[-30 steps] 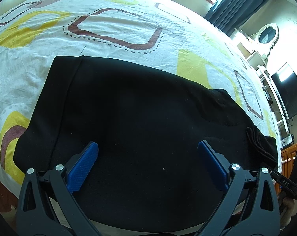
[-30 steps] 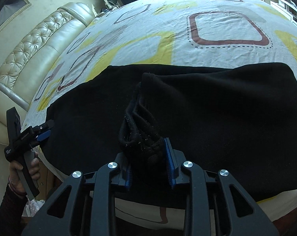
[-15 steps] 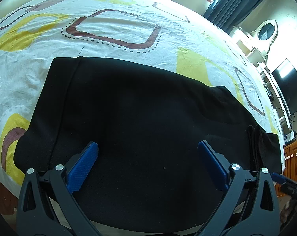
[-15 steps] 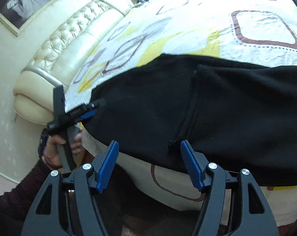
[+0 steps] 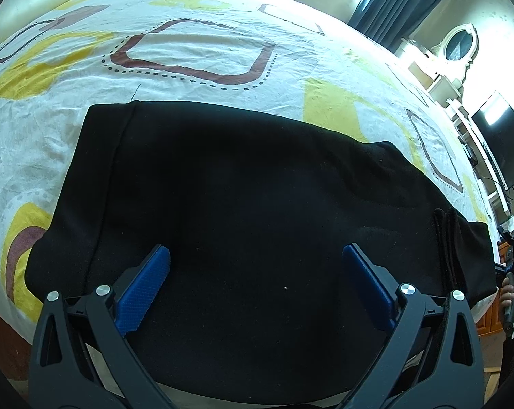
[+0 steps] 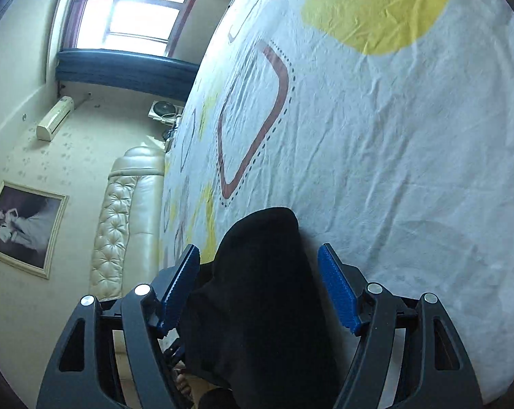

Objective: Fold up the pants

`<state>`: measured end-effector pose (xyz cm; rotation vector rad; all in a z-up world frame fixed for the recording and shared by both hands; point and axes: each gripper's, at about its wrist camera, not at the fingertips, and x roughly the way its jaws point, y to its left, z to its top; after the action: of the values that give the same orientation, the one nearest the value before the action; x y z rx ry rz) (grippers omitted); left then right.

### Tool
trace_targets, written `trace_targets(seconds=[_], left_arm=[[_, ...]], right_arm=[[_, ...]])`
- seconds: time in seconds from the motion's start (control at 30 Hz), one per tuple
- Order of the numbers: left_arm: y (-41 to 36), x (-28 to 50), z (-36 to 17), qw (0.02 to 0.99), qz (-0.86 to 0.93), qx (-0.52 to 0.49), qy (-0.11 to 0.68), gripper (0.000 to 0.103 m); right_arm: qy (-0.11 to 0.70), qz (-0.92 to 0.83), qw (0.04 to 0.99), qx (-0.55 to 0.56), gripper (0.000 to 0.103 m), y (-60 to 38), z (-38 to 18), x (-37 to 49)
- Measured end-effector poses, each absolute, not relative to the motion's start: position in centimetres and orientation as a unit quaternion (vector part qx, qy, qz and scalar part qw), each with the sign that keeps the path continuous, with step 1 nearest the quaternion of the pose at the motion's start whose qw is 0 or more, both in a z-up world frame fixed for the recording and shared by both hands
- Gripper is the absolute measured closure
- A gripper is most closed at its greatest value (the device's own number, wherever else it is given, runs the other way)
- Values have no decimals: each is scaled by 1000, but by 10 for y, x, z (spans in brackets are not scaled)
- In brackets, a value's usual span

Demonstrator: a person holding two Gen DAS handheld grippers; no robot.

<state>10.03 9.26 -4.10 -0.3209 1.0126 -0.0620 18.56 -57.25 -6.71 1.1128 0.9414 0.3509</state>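
A: Left wrist view first. The left hand-held gripper (image 5: 256, 283) hovers with its blue pads spread wide over the black pants (image 5: 250, 211), gripping nothing. That matches the frames from a second ago; it has barely shifted. The pants lie as a broad dark slab across the lower half of the frame on the patterned bed sheet (image 5: 195, 51), with a bunched fold at the lower right edge.

B: And the other side?

A: That is where the change is. A second ago the right hand-held gripper (image 6: 259, 289) was clamped on a bunched wad of fabric. Half a second ago its jaws had sprung apart and the wad was lying flat. Now, in the right wrist view, the camera has rolled sideways: the window (image 6: 137, 10) sits at upper left, the tufted headboard (image 6: 120, 218) runs down the left, and the sheet fills the right. A rounded end of the pants (image 6: 257, 289) sits between the parted pads, but I see no pinch on it.

B: So what does that mean for the fold?

A: I judge one fold has been laid down and released. The right side looks to be lining up for a fresh grip on that end, probably for the next fold across. In the left view's lower right, the other hand-held gripper is only partly visible.
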Motion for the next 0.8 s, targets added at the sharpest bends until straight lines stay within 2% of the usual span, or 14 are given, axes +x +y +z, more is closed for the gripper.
trace_targets(seconds=[0.07,0.1,0.13,0.17,0.23,0.33,0.4,0.47,0.53,0.8], left_arm=[[91,100,-41,863,-29,-147,483,3],[90,100,-41,863,-28,-144,483,3],[90,100,-42,864,-27,-141,483,2],[89,100,-42,864,-26,-138,483,2],[87,101,-42,865,-25,-134,483,2],[88,101,-42,866,-24,-130,483,3],[88,100,-43,866,-25,-129,483,2],[87,100,-42,866,-25,-130,483,2],[87,100,-42,865,-26,-131,483,3],[87,99,-42,866,-25,-130,483,3]], right_arm=[[430,161,729,508,34,-564,-75,191],[426,160,734,505,42,-562,-76,192],[427,163,733,504,64,-560,-78,193],[435,154,732,502,73,-559,-82,194],[443,149,733,494,79,-560,-87,194],[439,150,732,499,77,-561,-86,191],[438,157,726,507,69,-560,-85,189],[436,177,713,519,51,-560,-83,183],[440,191,714,511,45,-562,-79,174],[463,230,705,486,43,-556,-78,132]])
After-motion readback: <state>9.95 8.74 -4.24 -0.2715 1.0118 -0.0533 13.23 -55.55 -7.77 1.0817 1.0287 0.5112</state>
